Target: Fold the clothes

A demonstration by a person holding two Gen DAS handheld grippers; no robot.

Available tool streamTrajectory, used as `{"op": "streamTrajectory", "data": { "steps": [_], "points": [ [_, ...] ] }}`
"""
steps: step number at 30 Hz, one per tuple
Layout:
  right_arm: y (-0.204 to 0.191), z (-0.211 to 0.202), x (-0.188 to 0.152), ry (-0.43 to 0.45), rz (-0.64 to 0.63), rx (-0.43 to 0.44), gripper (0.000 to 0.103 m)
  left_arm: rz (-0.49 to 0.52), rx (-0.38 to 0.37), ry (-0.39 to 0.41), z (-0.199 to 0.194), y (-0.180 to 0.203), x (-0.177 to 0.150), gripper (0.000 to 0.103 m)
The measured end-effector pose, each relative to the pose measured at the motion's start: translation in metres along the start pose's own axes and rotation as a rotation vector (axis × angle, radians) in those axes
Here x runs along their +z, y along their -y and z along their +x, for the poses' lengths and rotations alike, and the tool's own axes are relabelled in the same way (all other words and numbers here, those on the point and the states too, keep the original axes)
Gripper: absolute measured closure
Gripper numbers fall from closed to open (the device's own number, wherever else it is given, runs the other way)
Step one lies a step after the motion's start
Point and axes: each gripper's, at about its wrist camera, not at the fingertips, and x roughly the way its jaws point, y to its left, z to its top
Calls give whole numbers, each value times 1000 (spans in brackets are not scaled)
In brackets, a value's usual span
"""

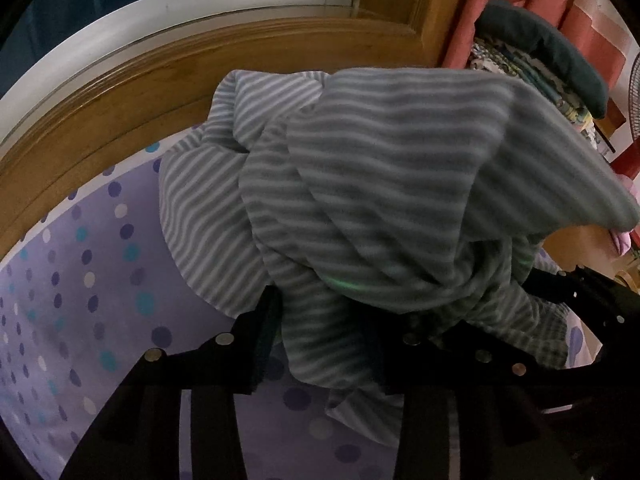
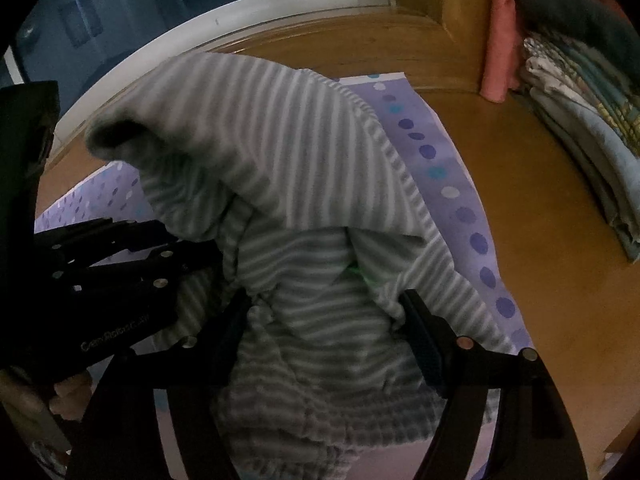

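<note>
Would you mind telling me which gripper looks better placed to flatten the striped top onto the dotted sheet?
Probably the right gripper: its jaws stand wide around the striped top's hem, with bare dotted sheet beside it. The left gripper is buried in bunched cloth.

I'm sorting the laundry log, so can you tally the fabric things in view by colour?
Grey and white striped: 1, the garment bunched between both grippers
Purple dotted: 1, the sheet under it
Pink: 1, the curtain
Dark grey: 1, the cushion on top of the pile
Mixed prints: 1 pile of folded linens, layers uncountable
Total: 5
</note>
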Motion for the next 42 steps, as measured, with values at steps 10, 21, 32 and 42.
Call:
{"op": "streamTrajectory", "data": {
  "steps": [10, 21, 32, 42],
  "points": [
    [5, -1, 1, 41, -17, -8, 37, 31, 56, -2, -3, 21, -7, 68],
    [22, -20, -1, 154, -13, 78, 75, 74, 71, 48, -27, 49, -28, 87],
    [-11, -60, 14, 240, -74, 308, 81, 14, 78, 149, -115, 25, -54, 91],
    [-153, -80, -23, 245, -251, 439, 81, -66, 191, 197, -171, -53, -89, 91]
  ]
}}
